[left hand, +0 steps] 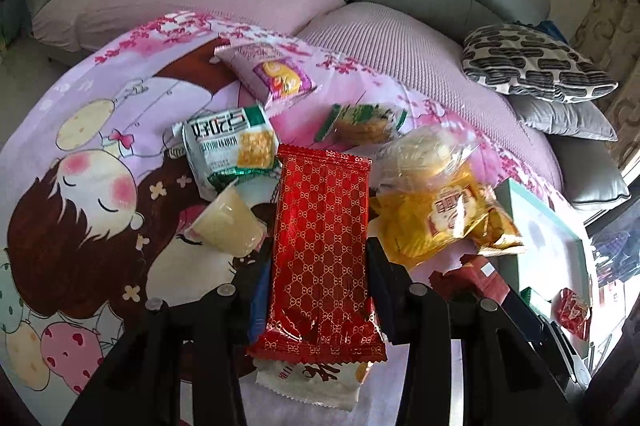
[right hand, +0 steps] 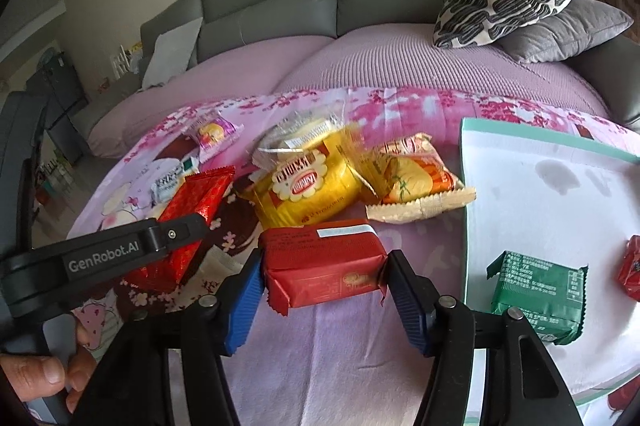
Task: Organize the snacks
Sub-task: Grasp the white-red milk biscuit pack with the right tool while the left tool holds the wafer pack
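Left wrist view: the left tool is clamped on the red patterned packet, long axis running 12 to 6, with the white tray off at 3 o'clock. Right wrist view: the right tool brackets the red brick packet crosswise, looks gripped; the tray at 2 o'clock sits nearer this one.

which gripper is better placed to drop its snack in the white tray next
Right. The right gripper holds a red packet right beside the white tray; the left gripper sits farther away.
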### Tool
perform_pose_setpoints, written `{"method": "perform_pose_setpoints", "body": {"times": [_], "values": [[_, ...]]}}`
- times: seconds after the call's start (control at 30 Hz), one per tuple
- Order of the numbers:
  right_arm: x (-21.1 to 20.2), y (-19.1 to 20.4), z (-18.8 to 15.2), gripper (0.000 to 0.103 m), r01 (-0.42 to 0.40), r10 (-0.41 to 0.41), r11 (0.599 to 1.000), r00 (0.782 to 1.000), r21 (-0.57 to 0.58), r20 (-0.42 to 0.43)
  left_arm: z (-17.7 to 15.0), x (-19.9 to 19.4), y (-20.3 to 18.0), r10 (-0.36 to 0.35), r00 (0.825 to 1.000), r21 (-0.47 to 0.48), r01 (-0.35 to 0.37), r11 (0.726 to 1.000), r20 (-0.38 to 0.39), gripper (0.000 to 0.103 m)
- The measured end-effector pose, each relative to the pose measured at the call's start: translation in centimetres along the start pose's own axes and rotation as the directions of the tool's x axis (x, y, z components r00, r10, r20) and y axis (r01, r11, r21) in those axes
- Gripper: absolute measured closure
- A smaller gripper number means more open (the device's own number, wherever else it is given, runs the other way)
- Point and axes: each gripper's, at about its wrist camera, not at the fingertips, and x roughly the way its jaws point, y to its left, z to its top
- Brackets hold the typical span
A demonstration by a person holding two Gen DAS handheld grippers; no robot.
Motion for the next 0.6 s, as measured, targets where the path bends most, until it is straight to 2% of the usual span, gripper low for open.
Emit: {"method": "perform_pose_setpoints", "body": {"times": [0.27,0.6], "values": [[-2.1,0.1,0.5,0.039,-0.015,0.015,1.000,0.997,-0.001,0.071,0.6,-2.5,-0.7,-0.032,0.997,0.011,0.031,0.999,0.069,0.058],[-3.3,-0.8,0.9,0.043,-0.017,0.014,0.999,0.994,0.029,0.108,0.7,-4.1,-2.0,-0.055,0.992,0.030,0.052,0.998,0.114,0.058]]}}
